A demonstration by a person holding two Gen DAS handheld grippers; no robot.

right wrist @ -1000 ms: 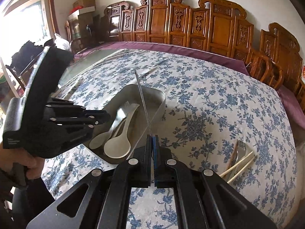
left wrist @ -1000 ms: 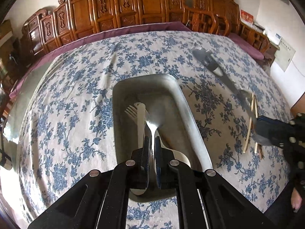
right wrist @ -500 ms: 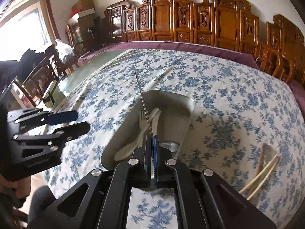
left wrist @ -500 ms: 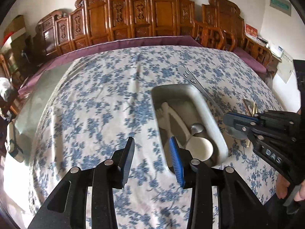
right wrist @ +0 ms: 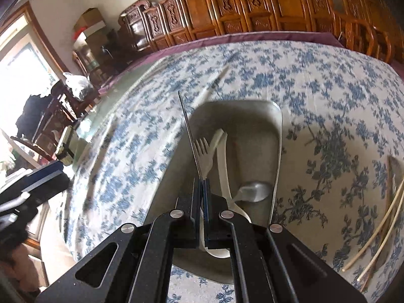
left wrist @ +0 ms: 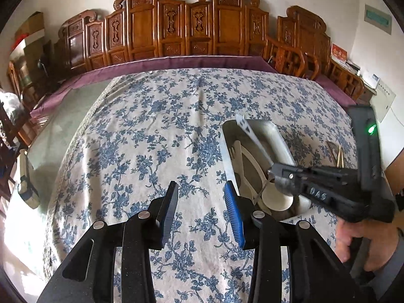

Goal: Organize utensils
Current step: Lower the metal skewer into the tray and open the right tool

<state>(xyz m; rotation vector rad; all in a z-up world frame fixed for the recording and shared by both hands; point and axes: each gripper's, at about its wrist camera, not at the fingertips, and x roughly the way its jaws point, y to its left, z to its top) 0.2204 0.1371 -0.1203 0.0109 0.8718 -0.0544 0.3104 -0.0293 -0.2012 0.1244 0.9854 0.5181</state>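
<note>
Chopsticks [right wrist: 378,229] beside tray [right wrist: 276,151]

1. Left gripper [left wrist: 200,208]: matte black frame of linked bars with slot-shaped cut-outs, lower centre of the left wrist view. Round silver screws at the pivots.
2. Its fingers [left wrist: 233,212] are flat black blades with ribbed blue pads on the inner faces.
3. Right gripper [right wrist: 202,197], lower centre of the right wrist view: same black build, silver pivot screws, blue pad edge visible.
4. Right gripper body at right of the left wrist view: pale lettering on the side, green indicator light on the upright black part.
5. Hand [left wrist: 353,240] at lower right: grey sleeve at the wrist.
</note>
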